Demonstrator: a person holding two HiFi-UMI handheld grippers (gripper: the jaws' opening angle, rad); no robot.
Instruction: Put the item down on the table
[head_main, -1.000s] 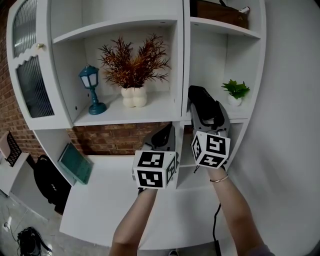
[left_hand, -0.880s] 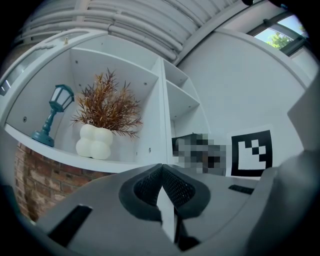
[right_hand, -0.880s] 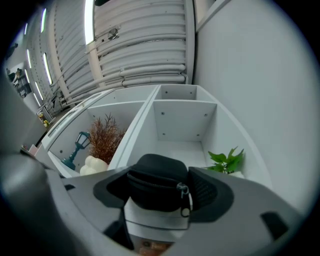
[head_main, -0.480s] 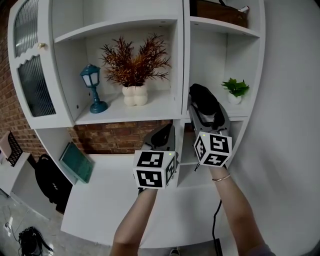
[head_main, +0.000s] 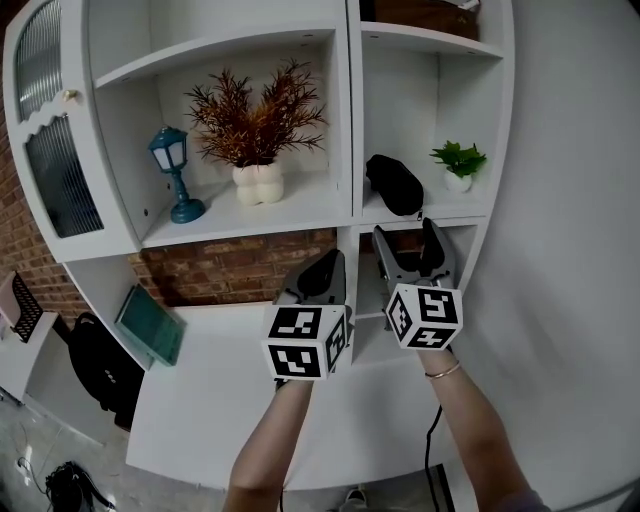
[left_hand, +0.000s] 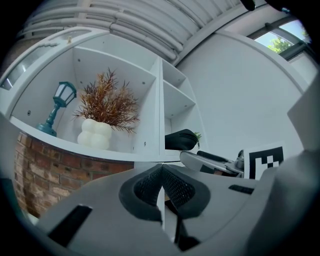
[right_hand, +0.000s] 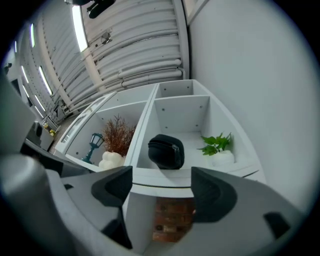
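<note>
1. Pouch (head_main: 393, 185) is out of the right claw (head_main: 408, 245). Half a second ago it stood between the jaws; now it lies free on the shelf (right_hand: 192, 147), and the claw has sunk below the shelf's front edge.
2. Right claw: released. The jaws have just been opening and stand wide apart with nothing between them. Only the shelf edge and some brick show through the gap.
3. Left claw (head_main: 322, 268): clenched, pads meeting, nothing held. It sits just left of the right claw and has not shifted.
4. Pouch location: above and just beyond the right claw's tips, roughly in line with the gap. A small plant (head_main: 458, 160) stands further along the shelf to the claw's right, apart from the pouch. The table (head_main: 200, 400) lies below both claws. Judged: the item rests on the shelf, not yet on the table.
5. Handling (judgement): a black zipped fabric case, rounded. It is probably light and soft, and would give under the pads. It does not look fragile or slippery.
6. Hold (judgement): across the mid-body, pads on the two broad faces, clear of the zip pull. A light squeeze should do.
7. Pose: the right forearm (head_main: 468, 430) reaches forward, its marker cube (head_main: 423, 315) faces the head camera, and the jaws tilt upward toward the shelf. The left forearm (head_main: 265, 450) lies alongside, with its claw nearer level.
</note>
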